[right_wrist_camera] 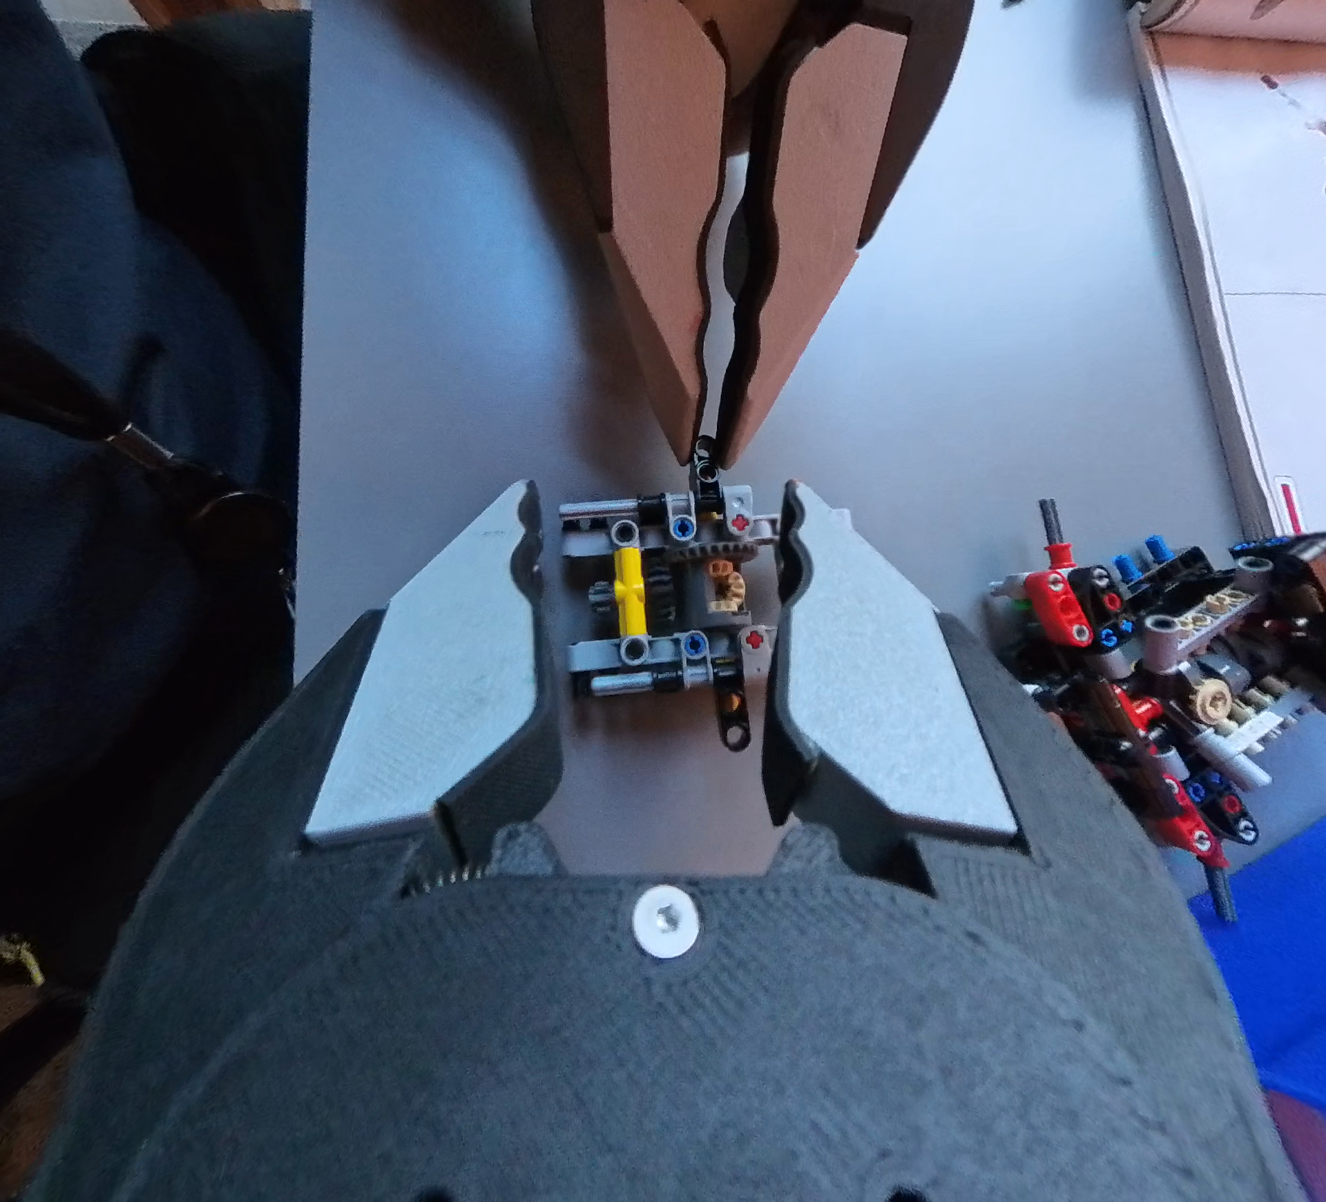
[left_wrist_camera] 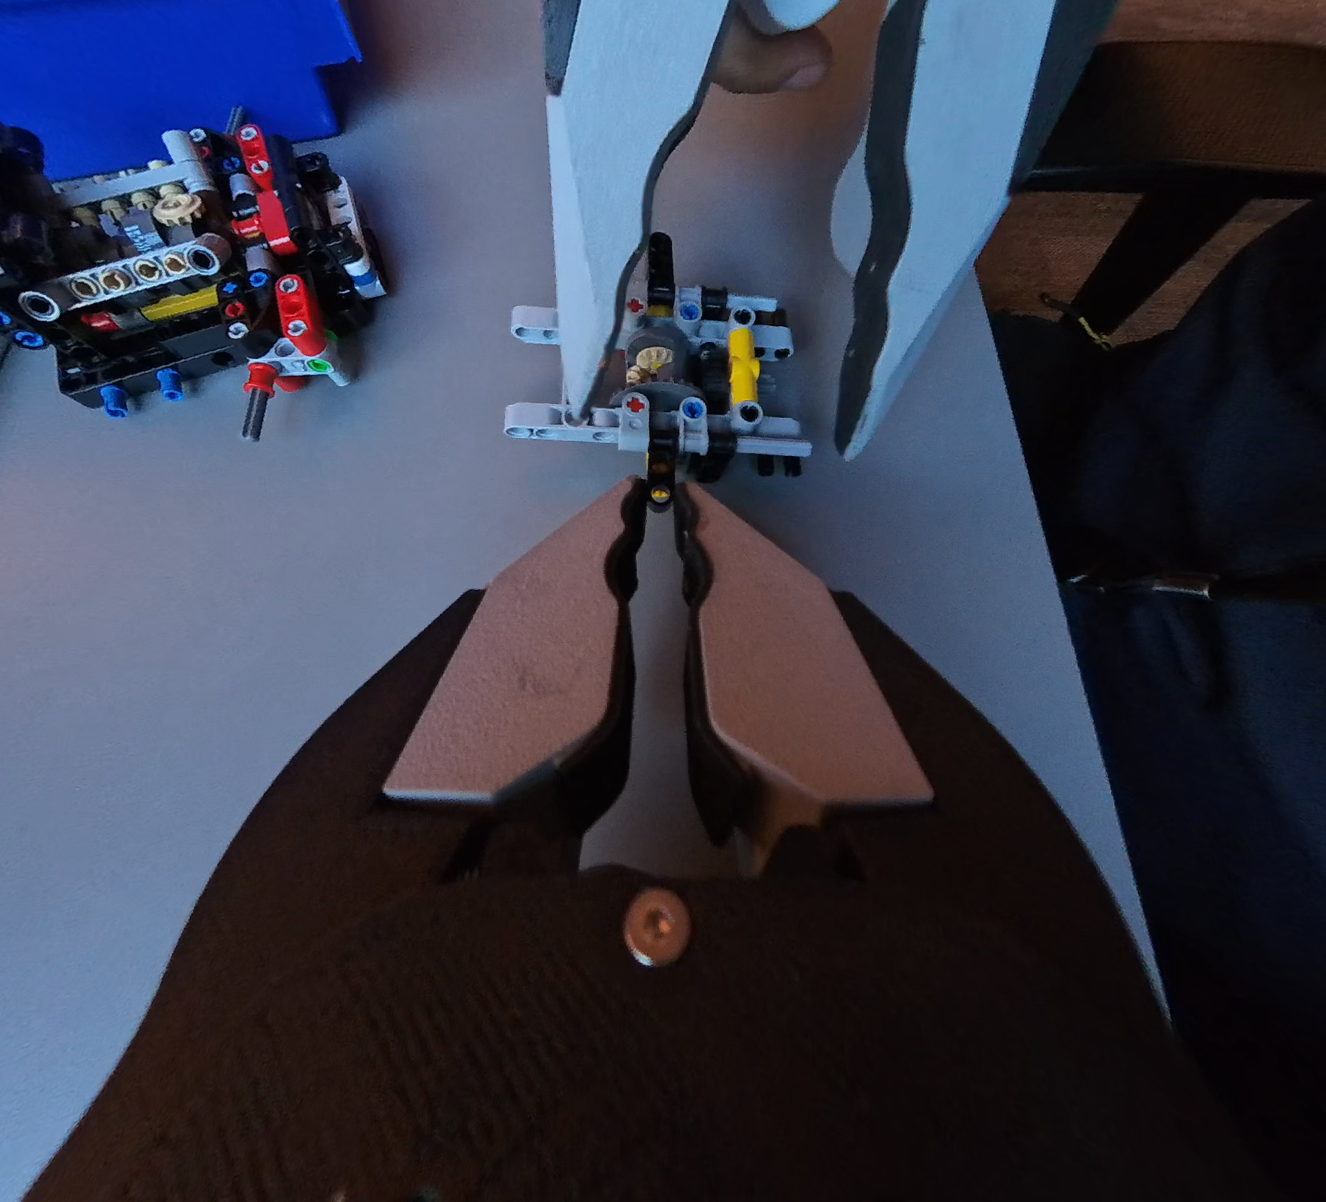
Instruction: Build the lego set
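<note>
Your left gripper (left_wrist_camera: 659,491), the one with the brown fingers, is pinched nearly closed on the black link (left_wrist_camera: 659,477) that sticks out from the near edge of the small grey gear assembly (left_wrist_camera: 689,378). The right wrist view confirms it: the two brown tips meet on the outer end of that link (right_wrist_camera: 707,453), and both pads look pressed against it, though the link is small and dark and I can't be sure how much of it sits between them.

Your right gripper (right_wrist_camera: 656,496), with the grey fingers, stands wide. Its fingers straddle the assembly (right_wrist_camera: 667,593), one to either side, with table showing between the left-hand pad and the parts. The right-hand pad sits just beside the grey beam end with the red cross pin (right_wrist_camera: 743,524), and whether it touches is hard to say. In the left wrist view one grey fingertip (left_wrist_camera: 585,399) reaches down right at the far-left corner of the frame, while the other (left_wrist_camera: 857,435) hangs off the opposite side, apart from it.

The assembly lies flat on the pale table (left_wrist_camera: 287,593), close to its edge. A yellow connector (right_wrist_camera: 630,590), a dark gear (right_wrist_camera: 710,552) and a tan bevel gear (right_wrist_camera: 728,582) sit inside its grey frame. A second black link (right_wrist_camera: 732,712) juts out of the opposite side, untouched.

Well apart on the table lies a larger built model (left_wrist_camera: 194,263) in black, red and grey, next to a blue bin (left_wrist_camera: 165,5). An open booklet (right_wrist_camera: 1256,163) lies at the far side.
</note>
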